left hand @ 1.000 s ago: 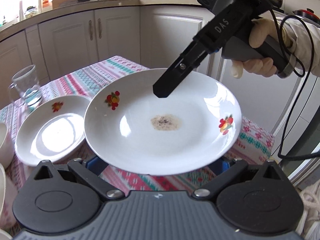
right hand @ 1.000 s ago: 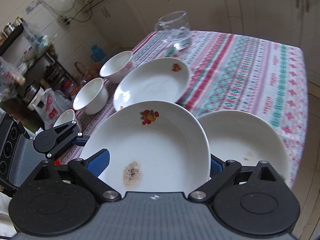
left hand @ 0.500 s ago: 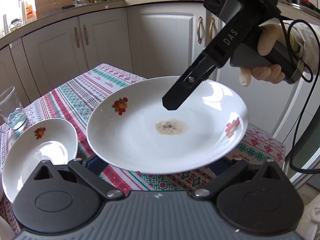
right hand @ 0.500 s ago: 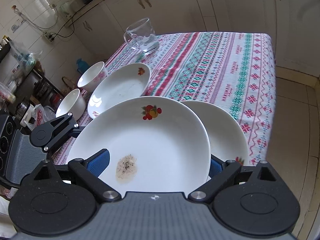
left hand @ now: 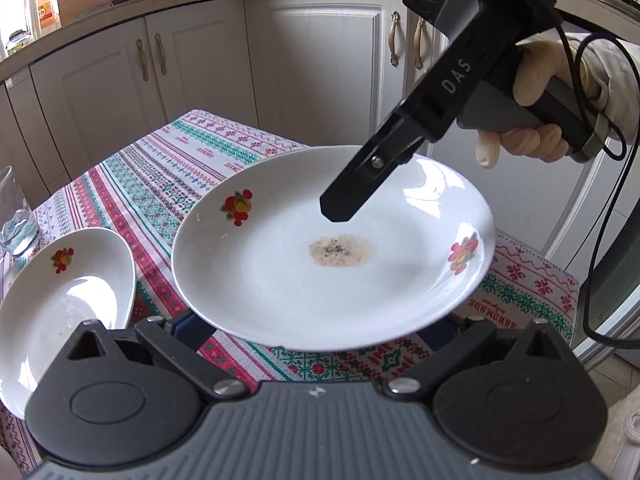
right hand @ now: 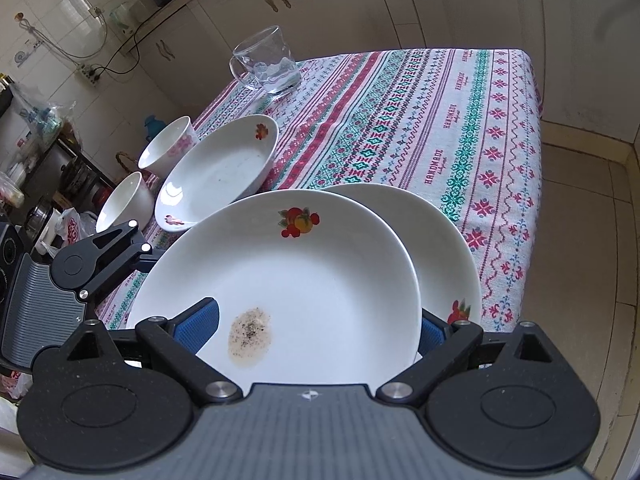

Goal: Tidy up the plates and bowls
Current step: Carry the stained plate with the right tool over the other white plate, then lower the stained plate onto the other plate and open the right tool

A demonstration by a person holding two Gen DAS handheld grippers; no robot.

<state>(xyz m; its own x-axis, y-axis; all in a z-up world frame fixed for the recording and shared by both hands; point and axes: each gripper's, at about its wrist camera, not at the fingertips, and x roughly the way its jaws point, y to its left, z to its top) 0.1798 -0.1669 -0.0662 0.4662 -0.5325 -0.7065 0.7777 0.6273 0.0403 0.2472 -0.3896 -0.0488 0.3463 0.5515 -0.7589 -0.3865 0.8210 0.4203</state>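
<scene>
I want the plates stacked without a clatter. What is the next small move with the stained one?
Probably shift the stained plate a little sideways until it is centred over the second plate, then lower it gently. In the right wrist view the second plate lies flat on the tablecloth, partly hidden beneath the raised one and offset to one side.

Between the jaws, a glossy white ceramic plate with fruit decals — smooth but for a matt, speckled brown residue patch. Beyond them, a woven patterned cotton-like tablecloth and a clear glass mug — shiny.
</scene>
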